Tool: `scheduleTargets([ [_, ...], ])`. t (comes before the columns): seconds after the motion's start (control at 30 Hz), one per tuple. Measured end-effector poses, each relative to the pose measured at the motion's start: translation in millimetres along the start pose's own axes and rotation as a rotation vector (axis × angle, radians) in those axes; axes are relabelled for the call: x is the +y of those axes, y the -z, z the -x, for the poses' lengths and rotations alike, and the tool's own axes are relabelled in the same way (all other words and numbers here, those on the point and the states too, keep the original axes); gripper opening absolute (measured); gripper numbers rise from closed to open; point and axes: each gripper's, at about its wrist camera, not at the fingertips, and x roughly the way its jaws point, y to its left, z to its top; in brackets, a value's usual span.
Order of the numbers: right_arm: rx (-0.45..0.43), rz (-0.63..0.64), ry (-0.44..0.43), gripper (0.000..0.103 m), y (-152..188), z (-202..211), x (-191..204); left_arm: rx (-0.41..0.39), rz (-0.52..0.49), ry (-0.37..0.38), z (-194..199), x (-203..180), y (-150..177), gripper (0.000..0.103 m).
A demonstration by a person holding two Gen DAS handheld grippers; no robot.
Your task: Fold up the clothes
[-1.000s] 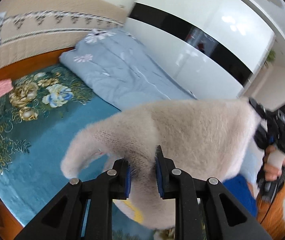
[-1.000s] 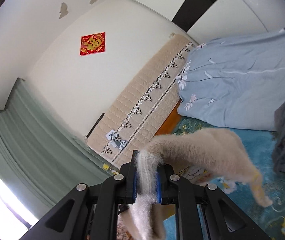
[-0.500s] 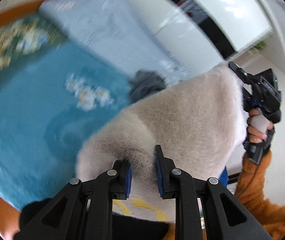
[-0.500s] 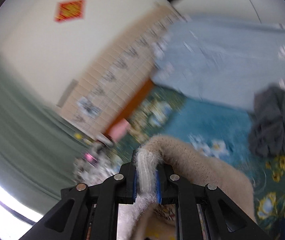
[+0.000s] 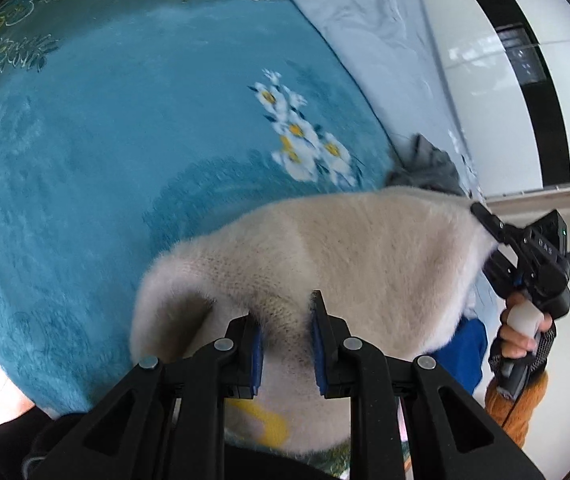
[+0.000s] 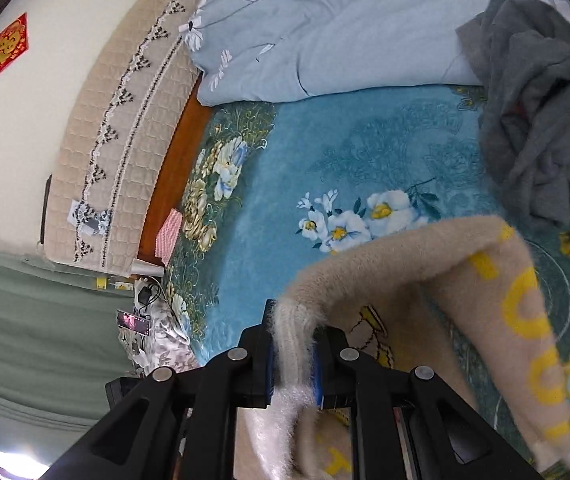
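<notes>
A fluffy cream sweater [image 5: 349, 264] with yellow lettering hangs stretched between both grippers above the teal floral bedspread [image 5: 125, 140]. My left gripper [image 5: 285, 344] is shut on a bunched edge of the sweater. In the left wrist view the right gripper [image 5: 481, 214] shows at the far right, held by a hand in an orange sleeve, clamped on the sweater's other end. In the right wrist view my right gripper [image 6: 293, 356] is shut on a thick fold of the sweater [image 6: 385, 264], and a sleeve with yellow letters [image 6: 525, 320] trails down to the right.
A crumpled grey garment [image 6: 541, 120] lies on the bedspread [image 6: 309, 152] near a pale blue duvet [image 6: 325, 32]. A pink folded cloth [image 6: 169, 236] rests by the wooden bed edge and padded headboard [image 6: 125, 120]. White wardrobe doors [image 5: 485, 80] stand behind the bed.
Both grippers have come down toward the bed and tilted downward with the sweater still held. The bedspread now fills both views and the sweater's sleeve hangs nearer the blanket.
</notes>
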Motion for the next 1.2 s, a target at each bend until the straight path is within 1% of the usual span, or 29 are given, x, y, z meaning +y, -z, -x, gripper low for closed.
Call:
scheduleTargets([
  [0.1,0.012,0.004,0.009,0.015,-11,-14,4,-0.015,0.024,-0.023,-5,9,-18,0.021],
  [0.27,0.029,0.031,0.036,0.015,-34,-44,22,-0.028,0.086,-0.024,-17,29,-49,0.021],
  [0.4,0.032,0.038,0.06,0.015,-52,-62,35,-0.045,0.143,-0.007,-18,44,-70,0.02],
  [0.5,0.027,0.008,0.071,0.014,-65,-79,34,-0.065,0.174,0.008,-16,53,-86,0.02],
  [0.63,0.025,-0.061,0.07,0.015,-77,-99,23,-0.085,0.202,0.007,-22,63,-103,0.02],
  [0.73,0.029,-0.099,0.074,0.015,-83,-112,17,-0.085,0.235,0.014,-31,73,-110,0.02],
  [0.9,0.035,-0.097,0.115,0.015,-93,-131,19,-0.079,0.288,0.04,-42,91,-116,0.021],
  [1.03,0.04,-0.116,0.138,0.018,-100,-143,19,-0.076,0.317,0.068,-44,99,-119,0.023],
  [1.13,0.054,-0.111,0.152,0.018,-103,-149,19,-0.072,0.324,0.084,-42,102,-119,0.03],
  [1.17,0.057,-0.105,0.155,0.019,-103,-150,20,-0.075,0.323,0.086,-41,102,-119,0.034],
  [1.2,0.055,-0.098,0.158,0.023,-103,-149,21,-0.082,0.326,0.095,-36,103,-119,0.038],
])
